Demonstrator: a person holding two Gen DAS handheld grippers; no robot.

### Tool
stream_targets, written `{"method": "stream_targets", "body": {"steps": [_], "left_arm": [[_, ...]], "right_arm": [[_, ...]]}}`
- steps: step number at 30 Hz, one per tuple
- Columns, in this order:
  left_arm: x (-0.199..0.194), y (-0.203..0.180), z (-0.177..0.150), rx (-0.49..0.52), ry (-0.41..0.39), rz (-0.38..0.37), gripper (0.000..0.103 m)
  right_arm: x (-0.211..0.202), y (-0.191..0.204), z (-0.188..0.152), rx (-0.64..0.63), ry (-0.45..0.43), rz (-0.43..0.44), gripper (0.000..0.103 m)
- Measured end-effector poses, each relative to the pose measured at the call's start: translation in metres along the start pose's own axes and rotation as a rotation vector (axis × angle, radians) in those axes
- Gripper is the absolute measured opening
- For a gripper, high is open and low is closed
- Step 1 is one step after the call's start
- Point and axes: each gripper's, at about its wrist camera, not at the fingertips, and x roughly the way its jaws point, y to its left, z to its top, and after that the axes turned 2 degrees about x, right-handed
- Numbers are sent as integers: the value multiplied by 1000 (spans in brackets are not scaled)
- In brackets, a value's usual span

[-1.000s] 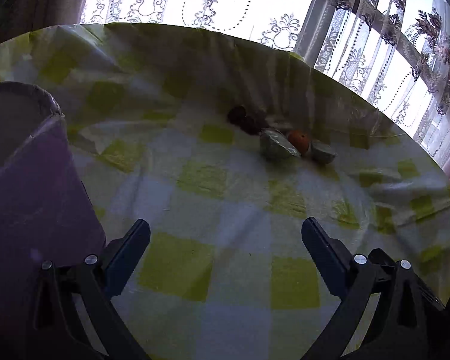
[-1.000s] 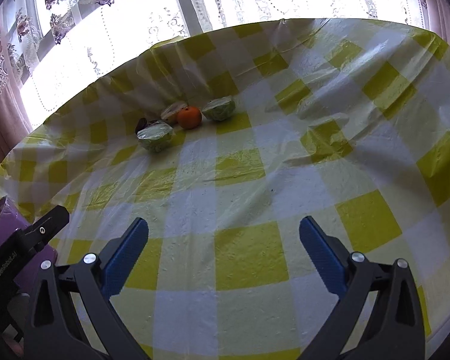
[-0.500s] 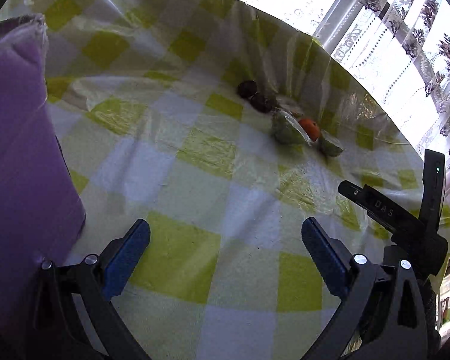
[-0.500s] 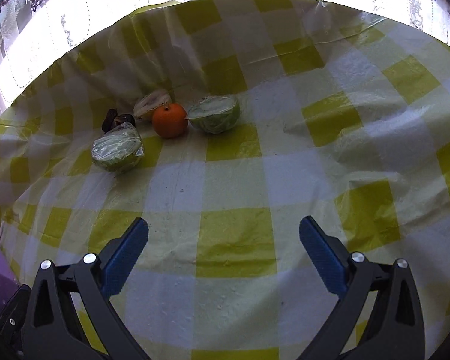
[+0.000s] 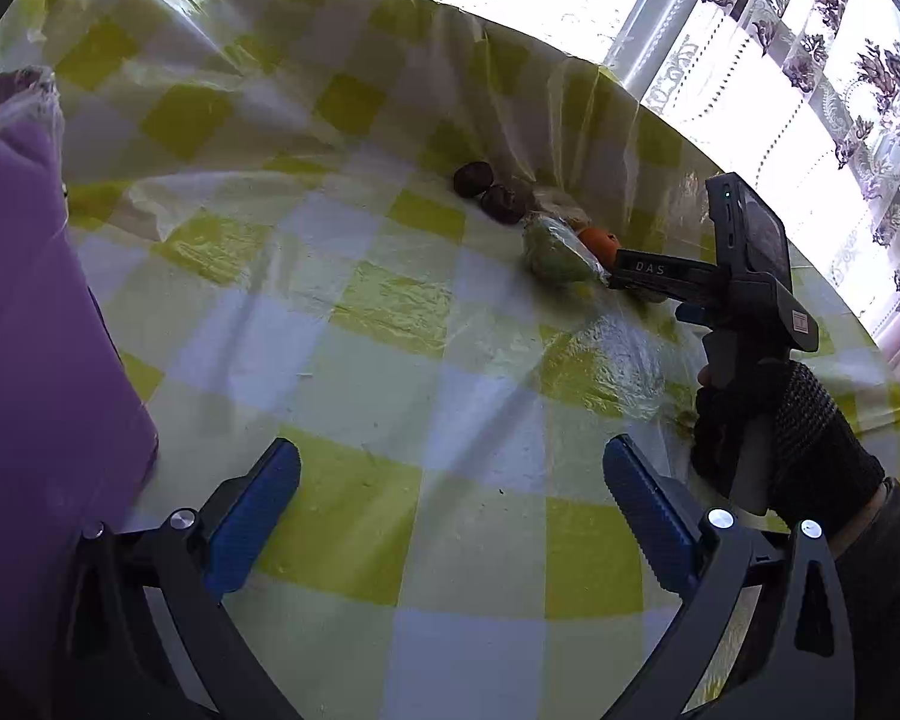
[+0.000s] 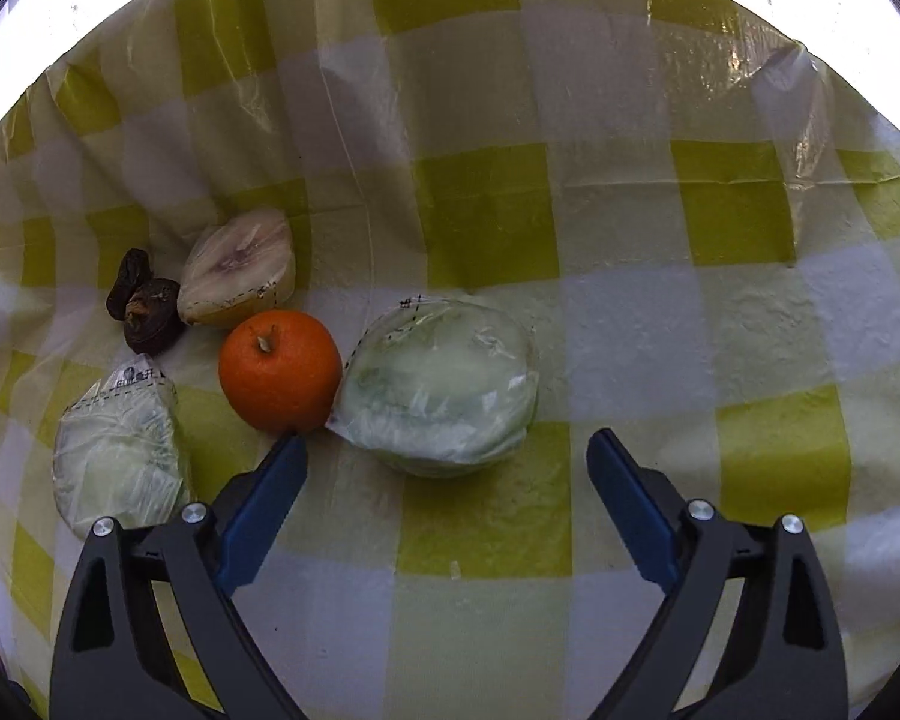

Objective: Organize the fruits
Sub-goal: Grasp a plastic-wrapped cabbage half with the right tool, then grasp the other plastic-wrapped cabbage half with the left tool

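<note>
My right tongs point(image 6: 444, 450) hang over the worktop point(image 6: 630, 312), which has a yellow and white checked plastic cloth on it. Their blue pads point(image 6: 624, 498) stand wide apart, though they have just been closing a little, and nothing is gripped between them. Just past the tips sits a round green fruit half wrapped in clear plastic point(image 6: 444, 384). It lies right in line with the gap but the pads do not touch it. Next to it on the left is a round orange fruit with a little stem point(image 6: 279, 369), touching the wrap. The left pad tip is very close to that orange fruit. Behind it lies a pale cut fruit half in clear wrap point(image 6: 240, 270), and beside that are two small dark wrinkly fruits point(image 6: 144, 306). Another wrapped green half point(image 6: 117, 462) sits at the left, near my tongs. My left tongs point(image 5: 450, 498) are wide too and hold nothing. They hover over bare cloth, well away from the fruits. A big purple thing point(image 5: 36, 330) stands at their left. My gloved right hand point(image 5: 774, 438) shows there too.
</note>
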Motion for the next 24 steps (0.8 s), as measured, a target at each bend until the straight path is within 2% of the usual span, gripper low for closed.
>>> {"method": "stream_targets", "body": {"steps": [2,3,4,5,6,10,16,19,22,24], "left_arm": [[3,-1,1,0,9,7,98],[4,-1,1,0,13,10,98],[4,-1,1,-1,18,11,98],[5,-1,1,-2,22,14,98],[6,-1,2,-4,28,17,98],[6,-1,2,-1,30,20,98],[6,-1,3,-1,37,17,98],[7,-1,5,-10,51,25,98],[18,-7,14,-30,57,44,98],[32,-14,25,-58,63,28,98]], "right_arm": [[4,0,7,-8,-3,4,88],[5,0,9,-15,-7,14,83],[4,0,10,-22,-15,37,78],[2,0,10,-27,-28,41,62],[0,0,9,-26,-32,49,59],[-21,-9,-12,20,-45,104,59],[-69,-23,-74,74,-48,190,59],[-95,-29,-115,76,-62,202,59],[-116,-39,-140,121,-88,201,59],[-127,-50,-158,164,-110,192,59]]}}
